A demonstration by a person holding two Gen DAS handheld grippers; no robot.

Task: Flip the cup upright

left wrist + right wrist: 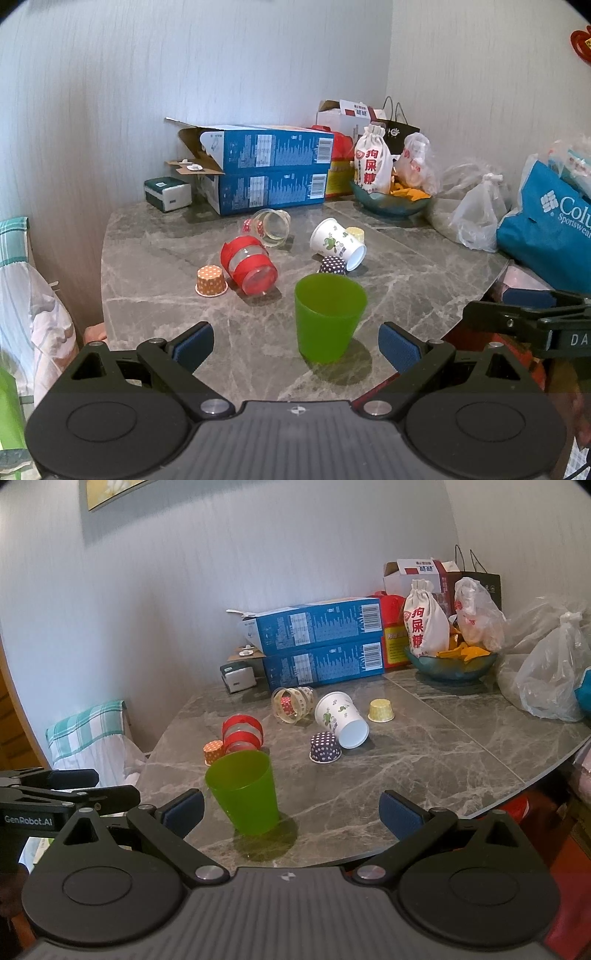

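Green translucent plastic cup [328, 316], upright, near tabletop [406, 291] front edge. Left tongs [295, 349] and right tongs [291, 812]: agape, empty. Risk: stray nudge tipping light cup over edge.

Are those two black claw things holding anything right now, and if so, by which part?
Nothing is held. Both the left gripper and the right gripper are open and empty; the green cup stands upright on the table, untouched.

The left gripper [295, 345] hangs level with its blue-padded fingers [194, 345] spread wide, gripping nothing. The right gripper [293, 814] sits just beside it, fingers [400, 814] equally parted and empty, both pointing forward
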